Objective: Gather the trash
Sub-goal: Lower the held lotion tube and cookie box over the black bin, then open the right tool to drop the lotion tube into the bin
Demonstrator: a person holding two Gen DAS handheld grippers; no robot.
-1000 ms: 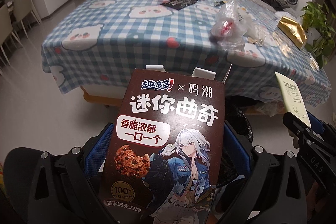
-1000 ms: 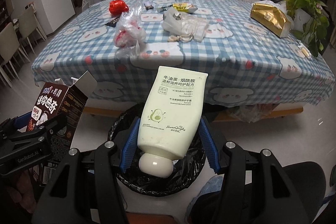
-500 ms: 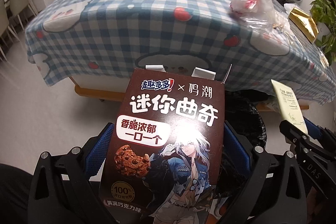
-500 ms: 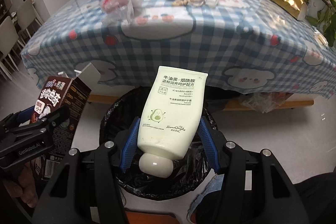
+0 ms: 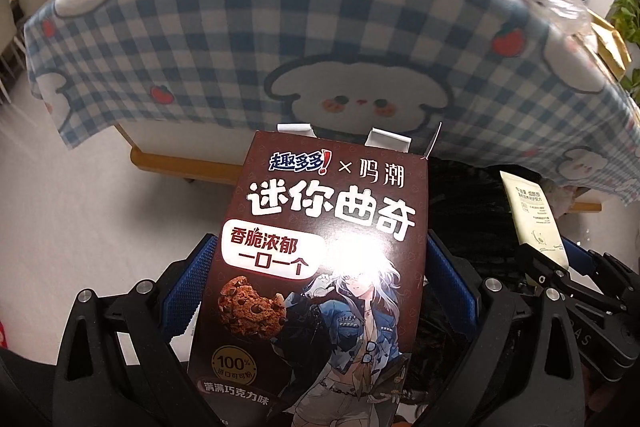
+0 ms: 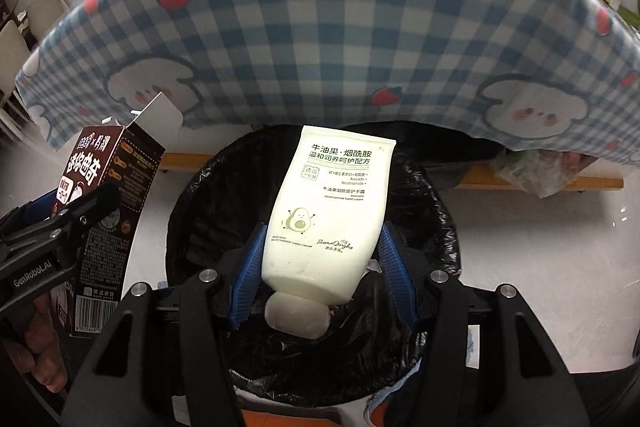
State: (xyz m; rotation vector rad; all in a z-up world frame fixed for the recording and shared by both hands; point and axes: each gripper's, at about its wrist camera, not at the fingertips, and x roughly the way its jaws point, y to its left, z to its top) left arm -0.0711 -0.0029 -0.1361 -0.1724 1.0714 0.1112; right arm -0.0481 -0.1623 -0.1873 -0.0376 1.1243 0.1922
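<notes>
Right wrist view: a cream tube [image 6: 328,203], clamped cap-down in the right gripper [image 6: 326,263], hangs over a black-lined bin [image 6: 436,203] on pale floor [image 6: 520,239]. Beside it the left gripper [image 5: 320,291] clasps a brown cookie box [image 5: 324,267], flaps open. Behind, a blue-checked cloth [image 6: 320,39] drapes the table [image 5: 160,163].

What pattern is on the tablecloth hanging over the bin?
Blue and white checks with white cartoon animals and red fruit on the tablecloth, clearest in the right wrist view.
</notes>
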